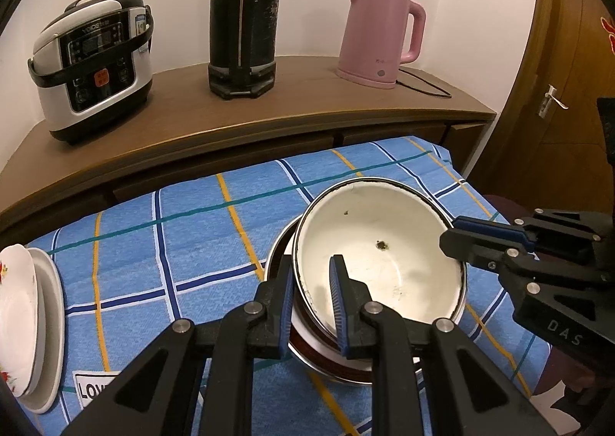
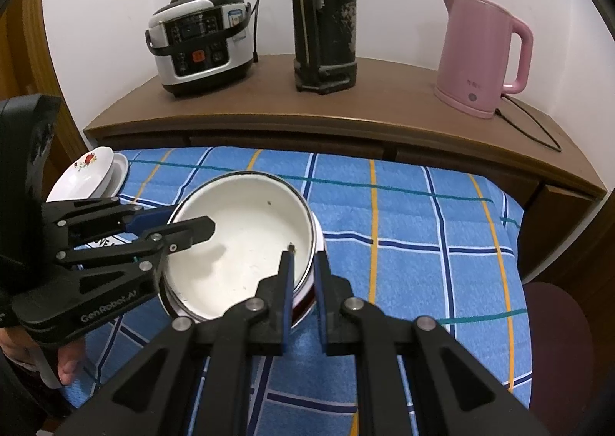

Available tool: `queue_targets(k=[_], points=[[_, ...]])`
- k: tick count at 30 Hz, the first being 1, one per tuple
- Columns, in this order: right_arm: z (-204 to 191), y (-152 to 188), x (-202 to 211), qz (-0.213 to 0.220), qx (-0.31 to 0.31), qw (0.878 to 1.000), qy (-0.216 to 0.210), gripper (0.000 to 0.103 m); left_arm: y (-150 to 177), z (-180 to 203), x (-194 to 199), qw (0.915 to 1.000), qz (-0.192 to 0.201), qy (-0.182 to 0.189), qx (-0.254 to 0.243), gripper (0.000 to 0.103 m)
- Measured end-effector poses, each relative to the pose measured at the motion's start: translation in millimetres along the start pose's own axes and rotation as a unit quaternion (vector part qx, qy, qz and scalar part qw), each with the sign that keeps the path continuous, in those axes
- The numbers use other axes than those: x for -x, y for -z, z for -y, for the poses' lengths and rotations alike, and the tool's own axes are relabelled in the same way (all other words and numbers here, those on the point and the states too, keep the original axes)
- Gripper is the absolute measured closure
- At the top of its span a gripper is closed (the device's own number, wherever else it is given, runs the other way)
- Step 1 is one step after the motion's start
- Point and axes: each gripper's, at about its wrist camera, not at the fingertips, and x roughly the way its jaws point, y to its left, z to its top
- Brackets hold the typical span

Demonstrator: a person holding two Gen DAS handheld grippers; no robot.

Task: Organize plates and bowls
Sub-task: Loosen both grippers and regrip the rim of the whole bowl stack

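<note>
A white enamel bowl with chipped spots sits tilted in a red-sided bowl on the blue checked cloth. My left gripper is shut on the white bowl's near-left rim, one finger inside and one outside. My right gripper is shut on the same bowl's right rim, straddling it. Each gripper shows in the other's view: the right one and the left one. Two stacked white plates, the top one flowered, lie at the cloth's left edge.
A wooden sideboard behind the table carries a rice cooker, a tall black thermos and a pink kettle with its cord. A wooden door stands at the right. Blue cloth stretches right of the bowls.
</note>
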Motion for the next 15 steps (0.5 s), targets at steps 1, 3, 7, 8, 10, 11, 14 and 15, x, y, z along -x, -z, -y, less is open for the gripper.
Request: queue_targets(k=[1,3,7,8,10,11,14,15], points=[[-0.2,0.1,-0.1,0.000,0.000,1.000,0.000,0.092,0.2,0.1,0.2,1.0000,0.000,0.000,0.000,0.083],[-0.1,-0.3,-0.8,-0.001,-0.001,1.000,0.001,0.092,0.2,-0.5,0.4,1.0000,0.001,0.003,0.000,0.083],[-0.6,0.2,-1.6,-0.003,0.000,1.000,0.001,0.092,0.1,-0.6,1.2,1.0000,0.002,0.006,0.000,0.083],[-0.9,0.3,-1.7,-0.003,0.000,1.000,0.001,0.092,0.1,-1.2,1.4,1.0000,0.002,0.007,0.001,0.083],[-0.8,0.4,-1.6,-0.003,0.000,1.000,0.001,0.092,0.4,-1.6,2.0,1.0000,0.002,0.009,0.002,0.083],[-0.7,0.3,-1.7,-0.003,0.000,1.000,0.001,0.092,0.8,-1.8,2.2,1.0000,0.002,0.009,0.002,0.083],[-0.7,0.3,-1.9,-0.004,0.001,1.000,0.001,0.092,0.7,-1.7,2.2,1.0000,0.003,0.009,0.002,0.083],[-0.5,0.3,-1.9,-0.004,0.000,1.000,0.001,0.092,0.7,-1.7,2.2,1.0000,0.003,0.009,0.002,0.083]])
